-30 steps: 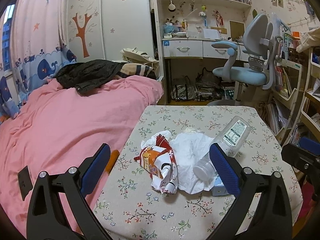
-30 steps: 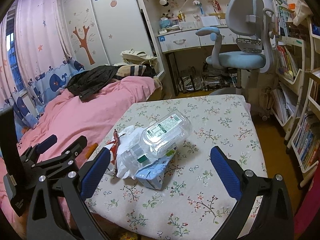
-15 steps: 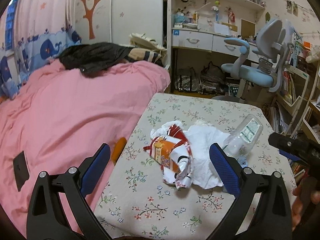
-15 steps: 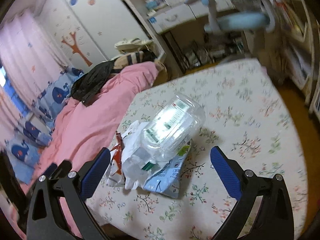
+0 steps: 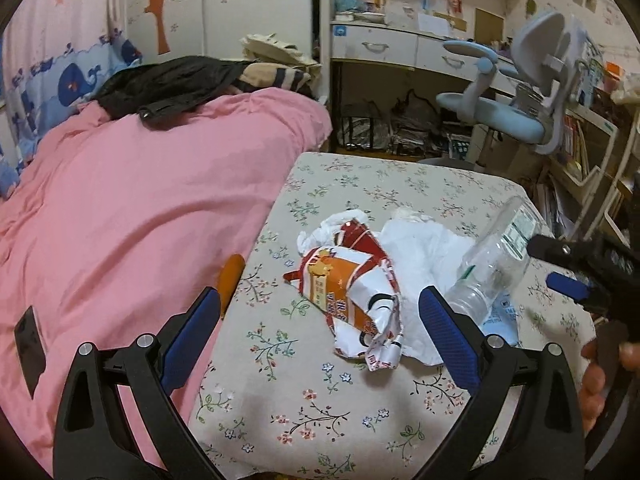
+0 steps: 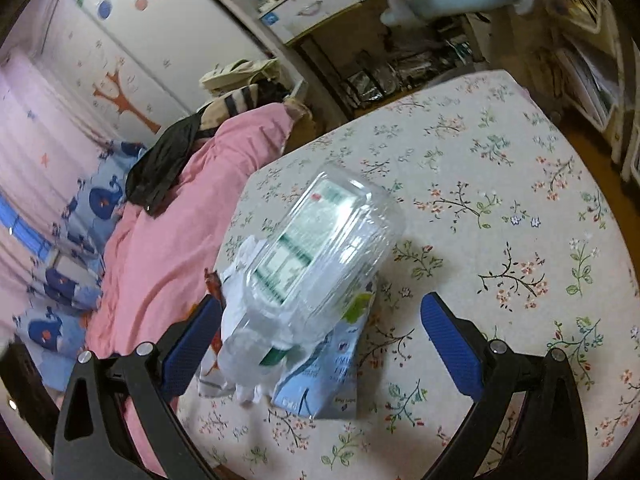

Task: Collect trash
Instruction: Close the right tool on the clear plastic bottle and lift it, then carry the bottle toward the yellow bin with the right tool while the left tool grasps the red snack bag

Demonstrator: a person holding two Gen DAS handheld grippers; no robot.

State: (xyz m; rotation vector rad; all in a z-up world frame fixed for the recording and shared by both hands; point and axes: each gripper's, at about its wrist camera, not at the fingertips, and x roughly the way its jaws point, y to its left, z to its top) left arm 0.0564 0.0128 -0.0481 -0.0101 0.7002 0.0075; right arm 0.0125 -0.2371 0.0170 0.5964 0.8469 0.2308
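Observation:
A pile of trash lies on the floral tablecloth (image 5: 360, 412). It holds a crumpled orange and red snack wrapper (image 5: 348, 288), white crumpled paper (image 5: 424, 248), a clear plastic bottle (image 5: 496, 256) and a light blue packet (image 5: 500, 320). My left gripper (image 5: 320, 332) is open, low over the table, with the wrapper between its fingers' line. My right gripper (image 6: 320, 332) is open and close over the bottle (image 6: 320, 248), which lies on the blue packet (image 6: 320, 376) and paper. The right gripper also shows at the right edge of the left wrist view (image 5: 580, 276).
A pink-covered bed (image 5: 132, 208) with black clothing (image 5: 168, 84) touches the table's left side. An orange object (image 5: 231, 276) sits in the gap. A blue-grey desk chair (image 5: 520, 104), a desk with drawers (image 5: 400, 48) and bookshelves (image 5: 592, 148) stand beyond.
Both grippers have moved closer to the pile. The right gripper has tilted and dropped down over the bottle. The trash has not moved.

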